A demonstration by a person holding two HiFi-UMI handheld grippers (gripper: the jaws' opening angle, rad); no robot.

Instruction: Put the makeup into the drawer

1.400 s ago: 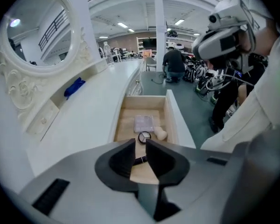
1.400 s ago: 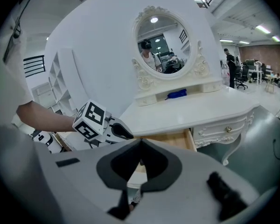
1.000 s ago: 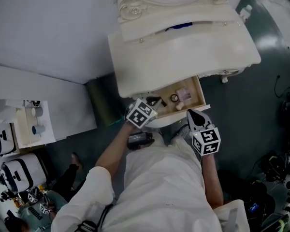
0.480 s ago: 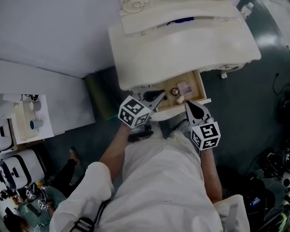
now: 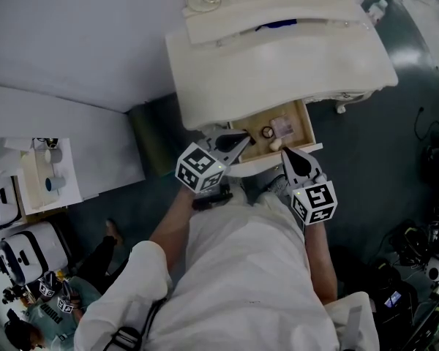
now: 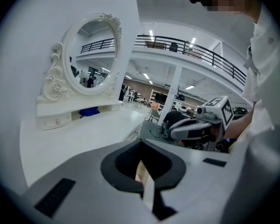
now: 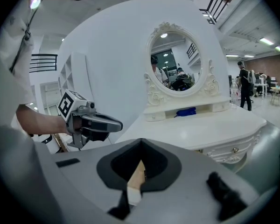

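The white vanity (image 5: 278, 72) has its wooden drawer (image 5: 304, 126) pulled out. Makeup lies inside: a round ring-shaped piece (image 5: 267, 131), a pinkish box (image 5: 282, 127) and a small beige piece (image 5: 275, 144). My left gripper (image 5: 243, 140) hovers at the drawer's front left corner, shut and empty. At the drawer's front edge, further right, my right gripper (image 5: 287, 153) is also shut and empty. In the left gripper view the jaws (image 6: 141, 143) meet above the vanity top, with the right gripper (image 6: 196, 127) beyond. The right gripper view shows its jaws (image 7: 141, 143) closed, the left gripper (image 7: 91, 122) to the left.
An oval mirror (image 7: 175, 64) stands at the back of the vanity, with a blue item (image 5: 276, 25) on the shelf below it. A dark green bin (image 5: 150, 148) sits left of the vanity. A side table (image 5: 47, 178) with cups is at far left. Cables lie on the floor at right.
My left gripper has risen out of the drawer and shifted a little left, tilting closer to level. The right gripper has moved up slightly. Both stay shut.
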